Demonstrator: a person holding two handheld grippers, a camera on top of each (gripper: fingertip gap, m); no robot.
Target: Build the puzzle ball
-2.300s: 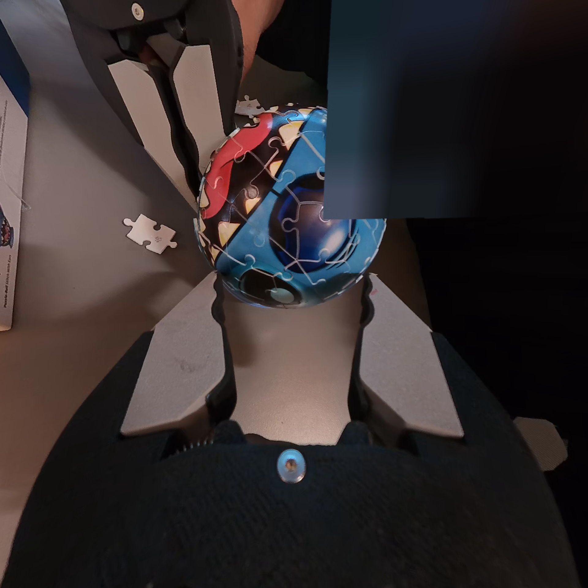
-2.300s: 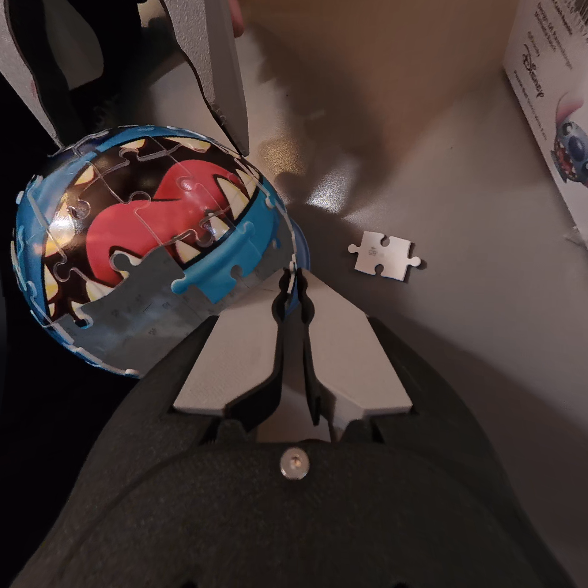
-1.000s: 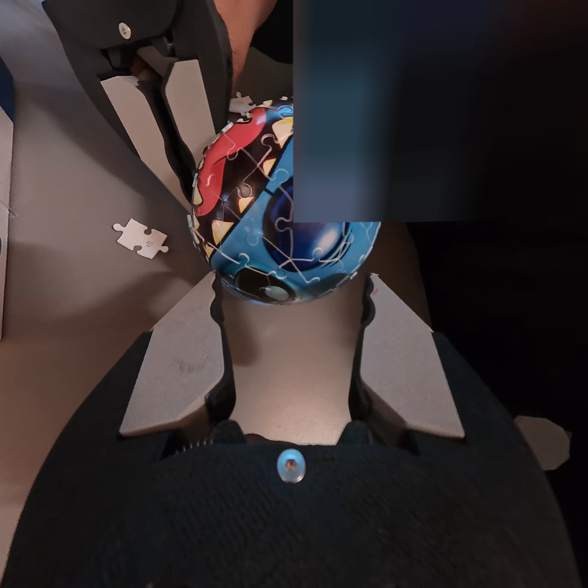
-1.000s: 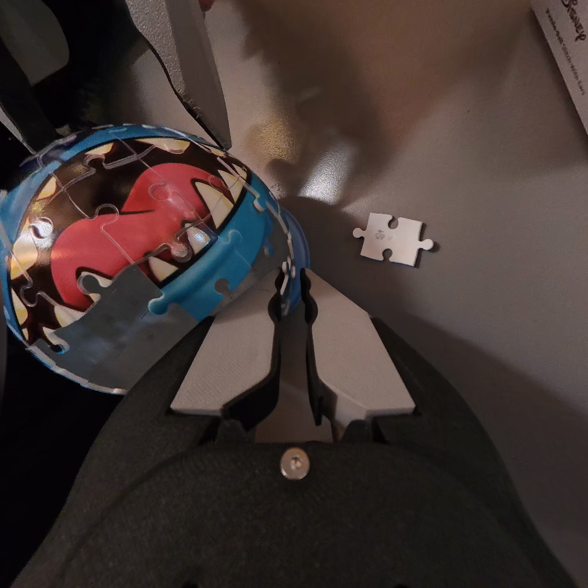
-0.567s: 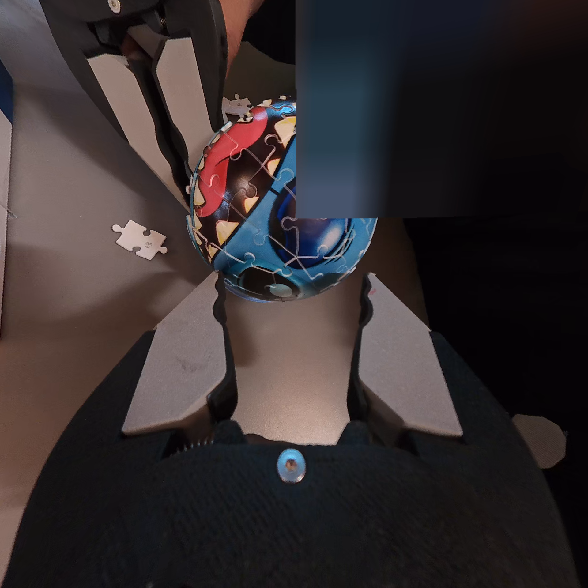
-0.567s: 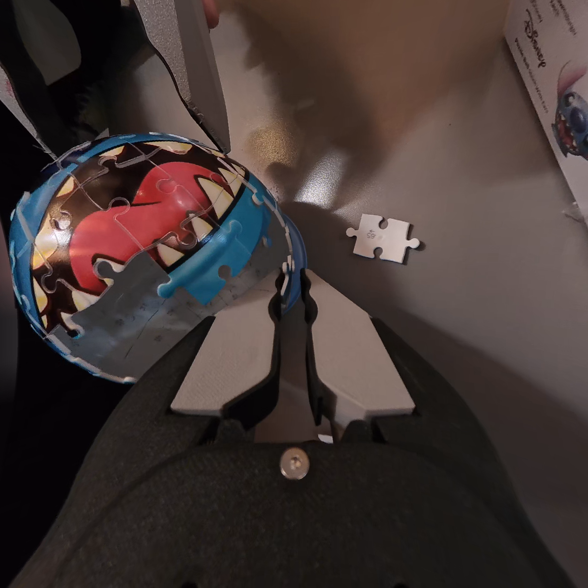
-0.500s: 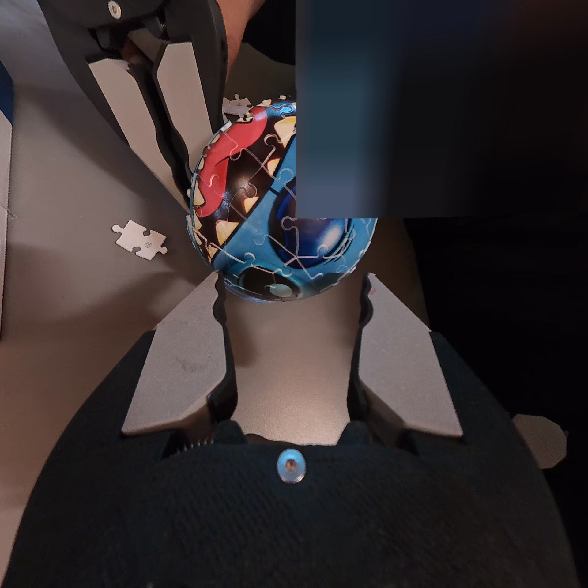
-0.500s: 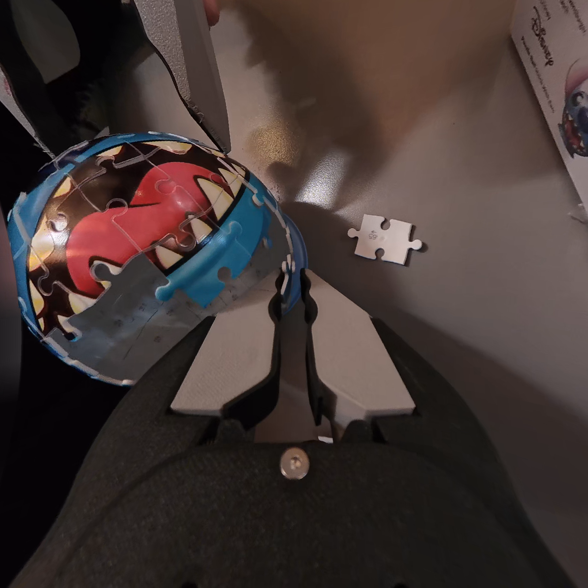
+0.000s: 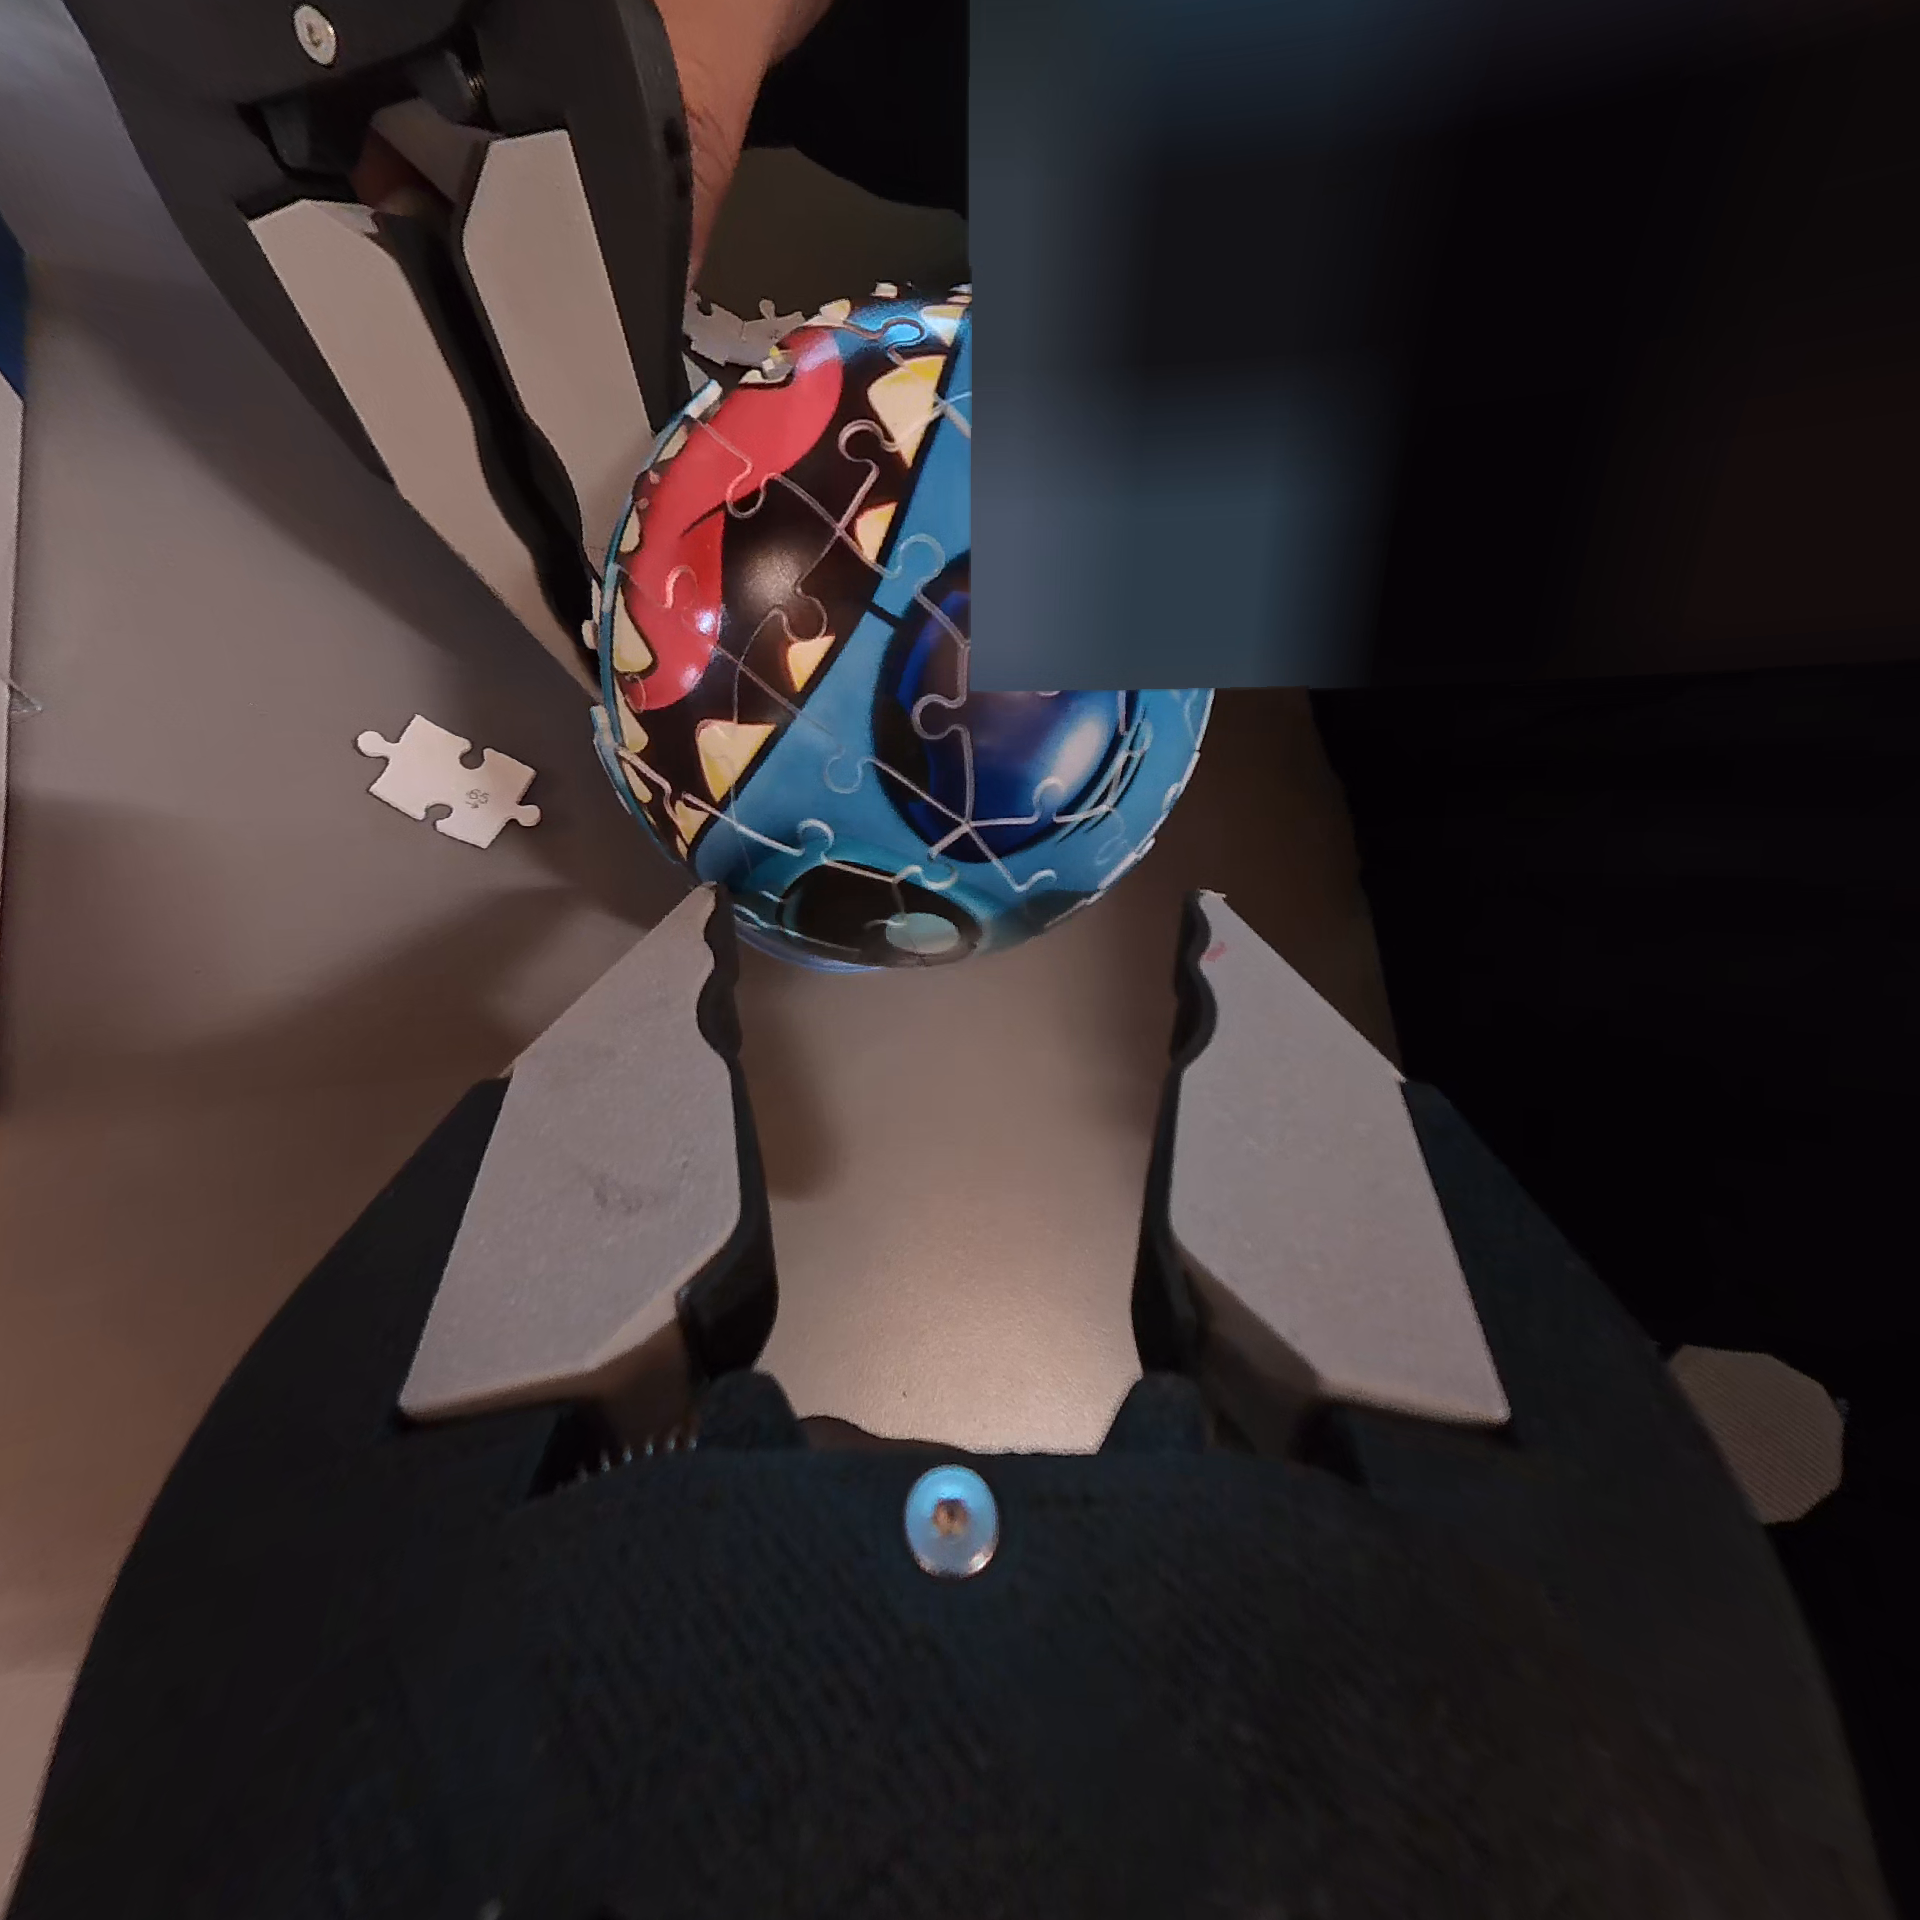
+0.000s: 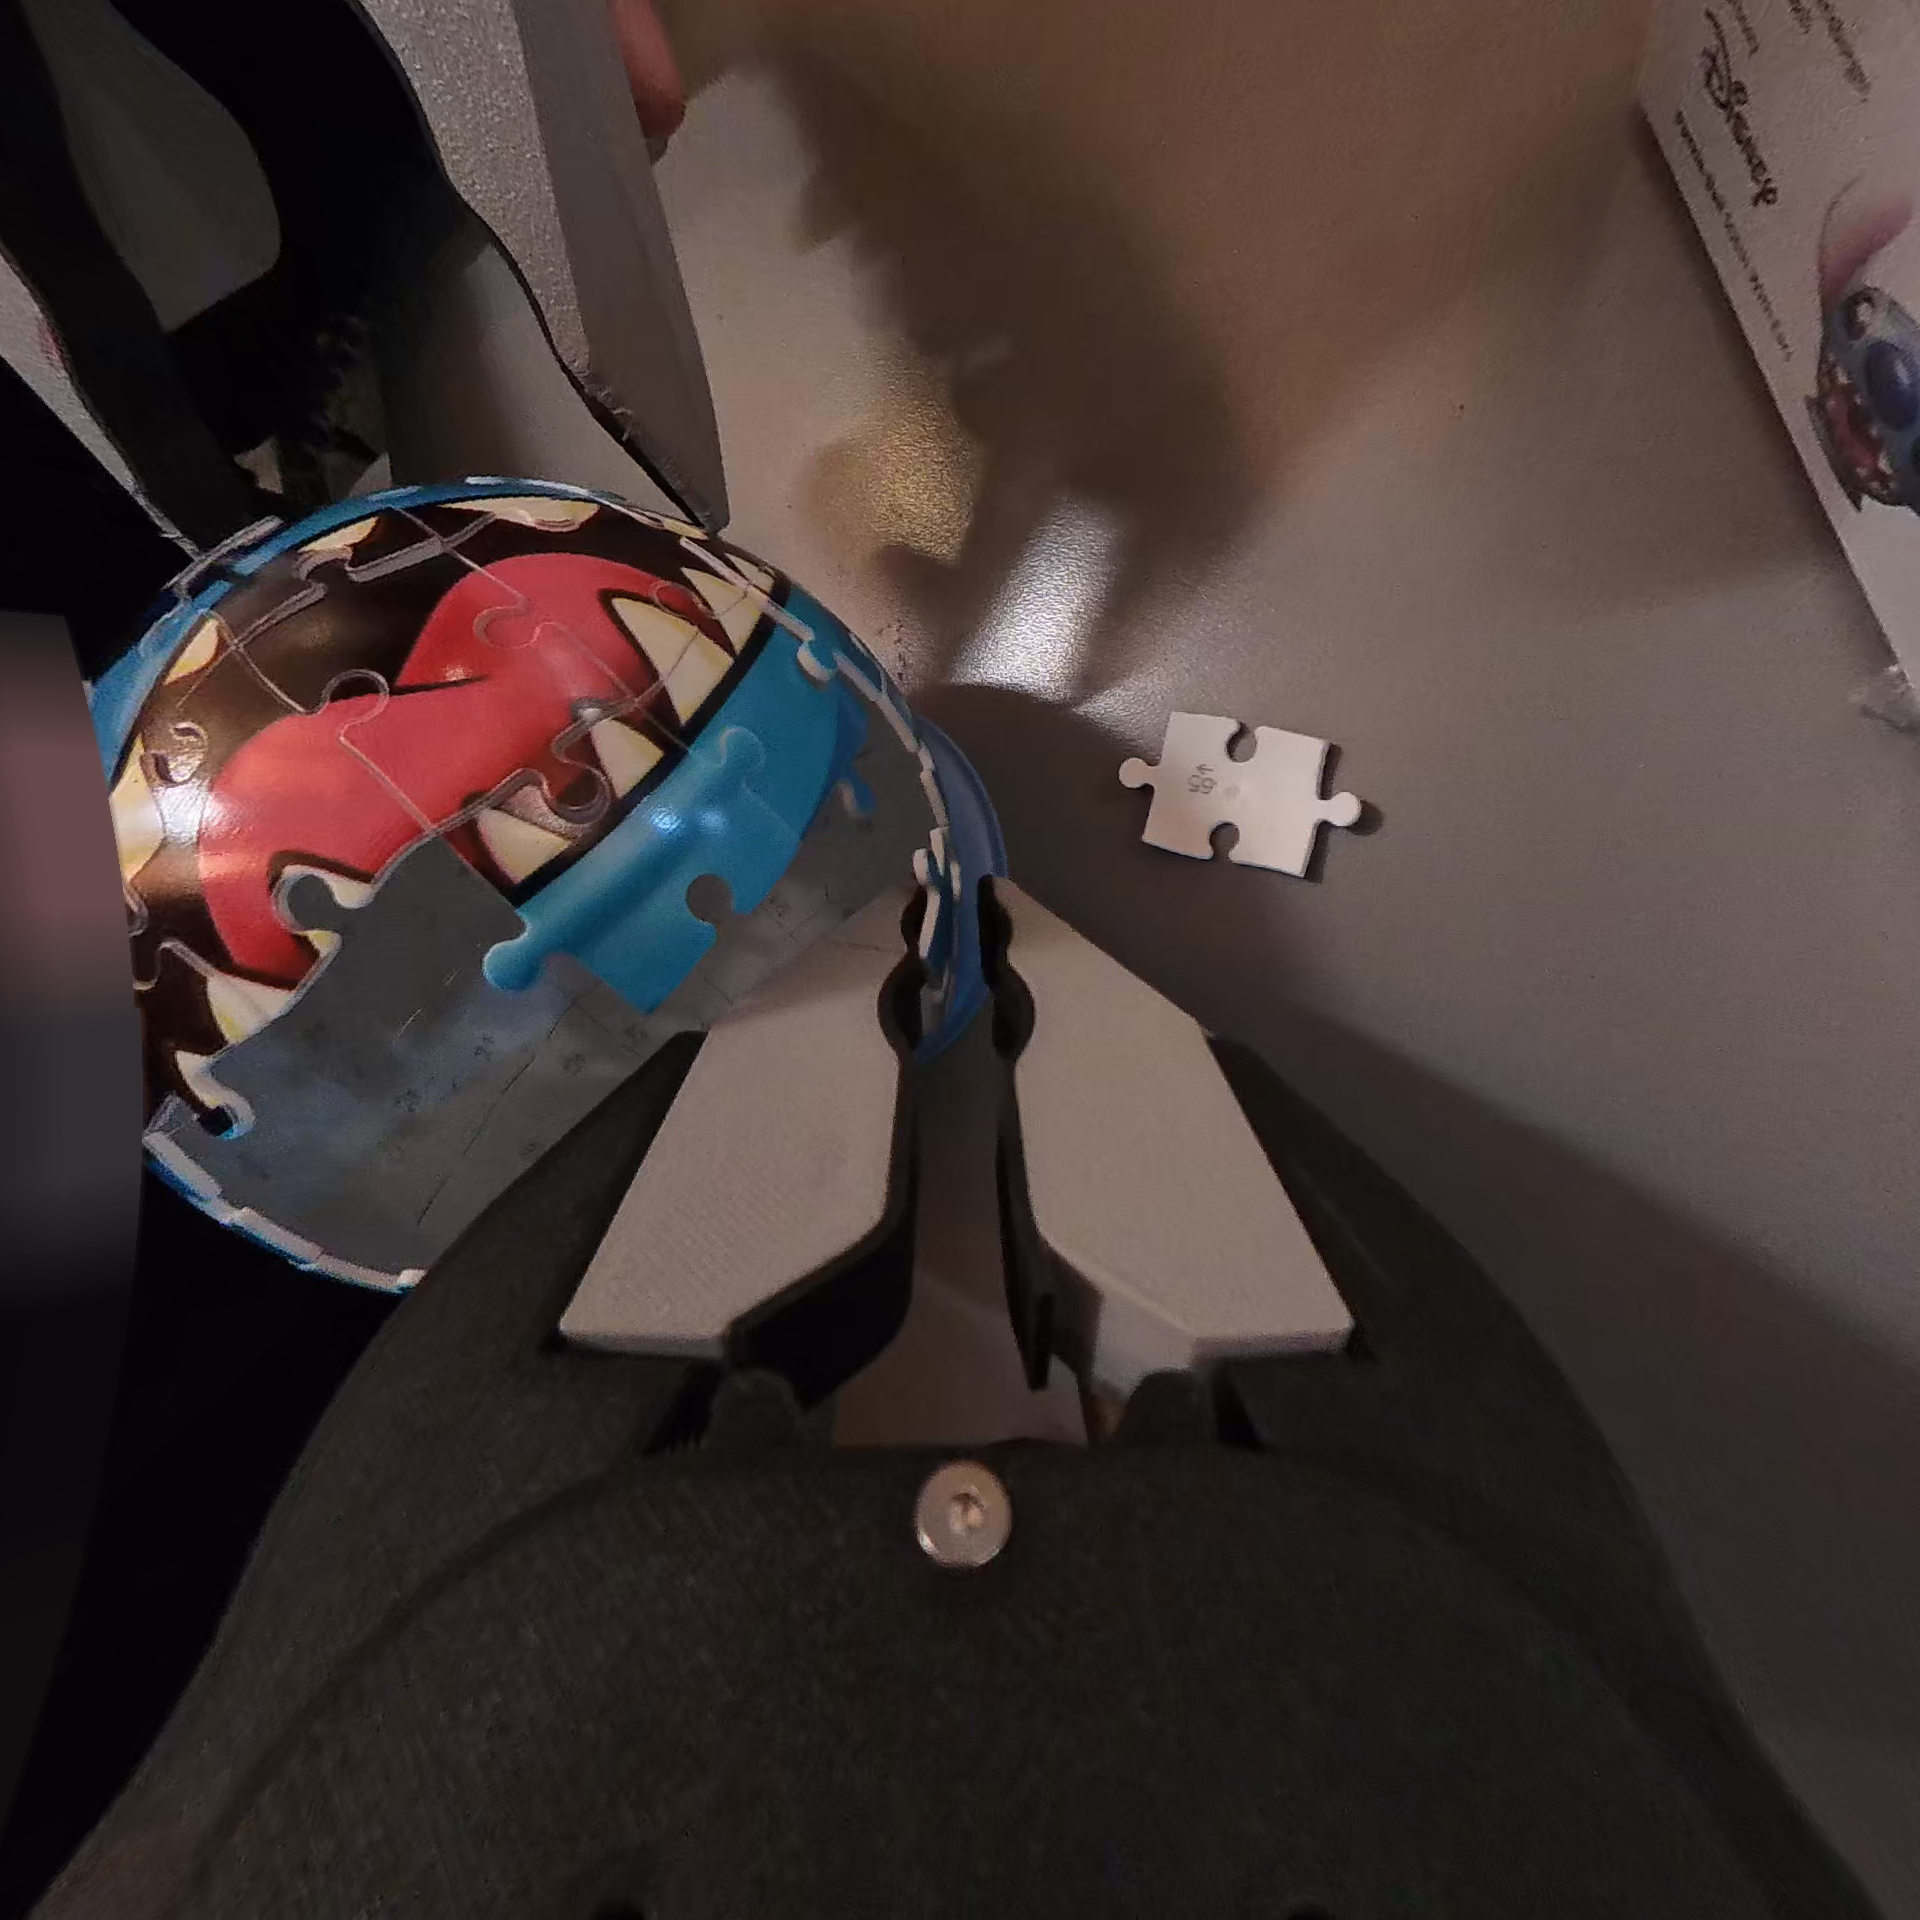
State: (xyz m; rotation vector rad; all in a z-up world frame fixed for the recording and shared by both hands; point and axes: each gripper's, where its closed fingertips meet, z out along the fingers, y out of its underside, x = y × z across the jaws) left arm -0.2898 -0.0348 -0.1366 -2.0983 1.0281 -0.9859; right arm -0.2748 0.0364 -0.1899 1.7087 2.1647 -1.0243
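My left jaws [image 9: 951,914] stand wide apart, cradling the ball [image 9: 894,665] above the table [image 9: 208,582] to steady it. My right jaws [image 10: 954,914] pinch a blue piece [image 10: 961,935] at the ball's open edge, ready to seat it. A spare piece [image 10: 1242,800] lies nearby, face down.
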